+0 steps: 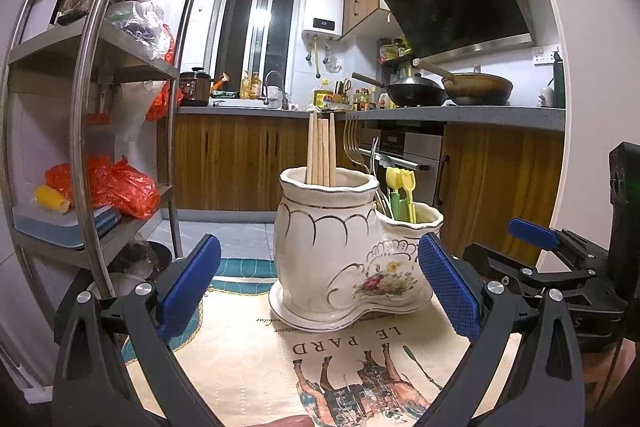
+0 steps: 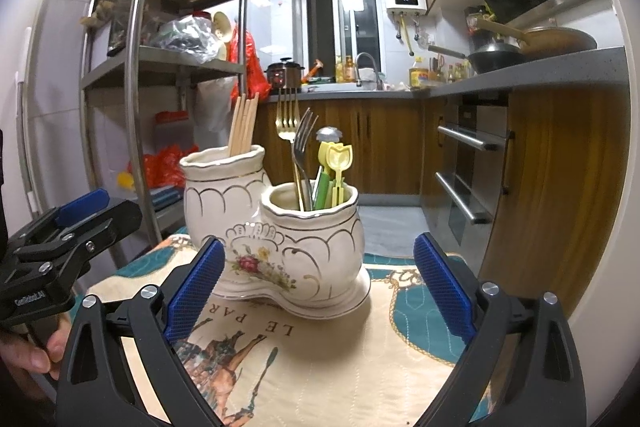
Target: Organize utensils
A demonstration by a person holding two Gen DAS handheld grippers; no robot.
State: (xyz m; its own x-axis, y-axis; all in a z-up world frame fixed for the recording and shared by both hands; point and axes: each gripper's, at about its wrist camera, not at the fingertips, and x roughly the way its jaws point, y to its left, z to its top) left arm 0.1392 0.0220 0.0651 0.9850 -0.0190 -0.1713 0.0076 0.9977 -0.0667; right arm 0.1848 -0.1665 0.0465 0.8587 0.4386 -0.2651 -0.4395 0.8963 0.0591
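Left gripper (image 1: 320,291) spread wide, empty; right gripper (image 2: 316,291) likewise, both facing ceramic holder (image 2: 276,247) with chopsticks (image 2: 242,125), forks (image 2: 300,151).

**Bench, cloth and what rests on it**

The bench is covered by a printed cloth (image 2: 360,347), cream in the middle with a teal border, on which a horse figure and the words "LE PARD" are printed. The bare bench top cannot be seen beneath it. A white ceramic utensil holder (image 2: 280,251) with two joined compartments, gold trim and a painted flower spray is set directly on the cloth, upright, toward its far edge. In the left wrist view the same holder (image 1: 344,259) is seen standing on the cloth (image 1: 248,367).
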